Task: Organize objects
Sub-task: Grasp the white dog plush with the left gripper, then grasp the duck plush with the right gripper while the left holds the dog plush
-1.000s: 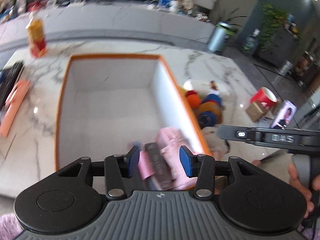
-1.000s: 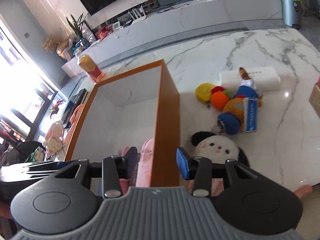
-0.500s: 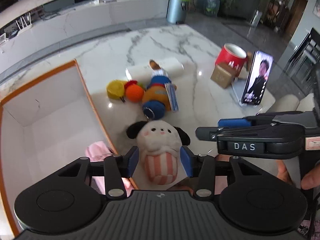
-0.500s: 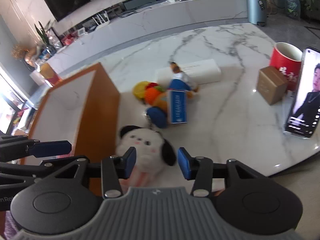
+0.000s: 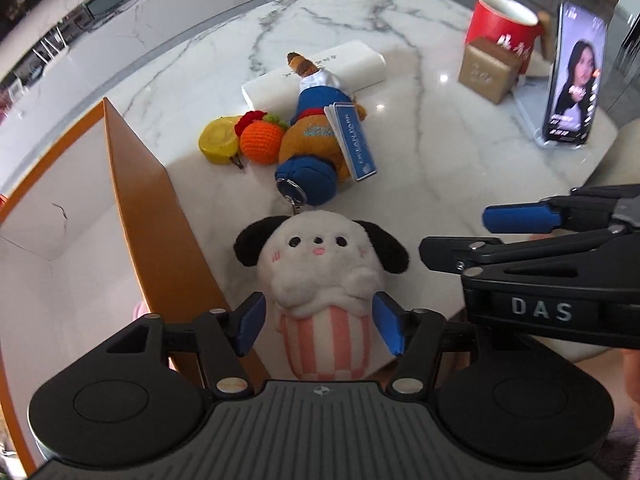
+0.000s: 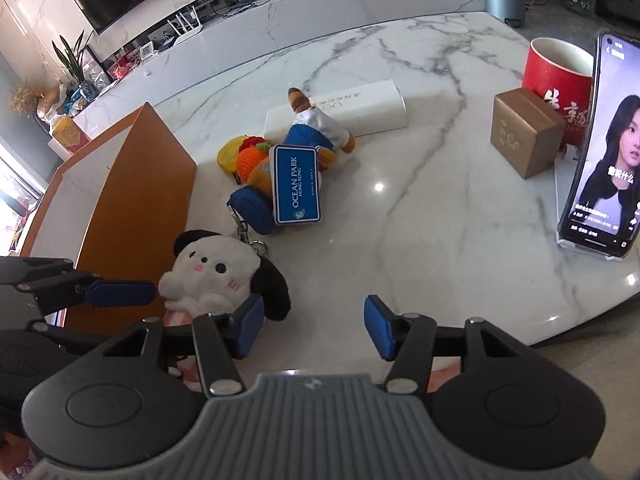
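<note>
A: Plush dog (image 5: 320, 272), white with black ears and a pink-striped body, lies on the marble table (image 5: 420, 152) just beside the orange-walled box (image 5: 160, 216).

B: And the room?

A: A long marble counter and a dark TV behind; a red cup (image 6: 556, 76), a gold box (image 6: 524, 136) and a propped phone (image 6: 604, 168) to the right.

B: Any writing?

A: "OCEAN PARK HONG KONG" on the blue tag (image 6: 297, 184) of the orange plush (image 6: 260, 176); "DAS" on the right gripper (image 5: 516, 220).

B: The grippers?

A: The left gripper (image 5: 320, 324) is opening, its 2 pads either side of the dog's striped body, not pressing. The right gripper (image 6: 314, 328) is opening too, with nothing between its pads.
</note>
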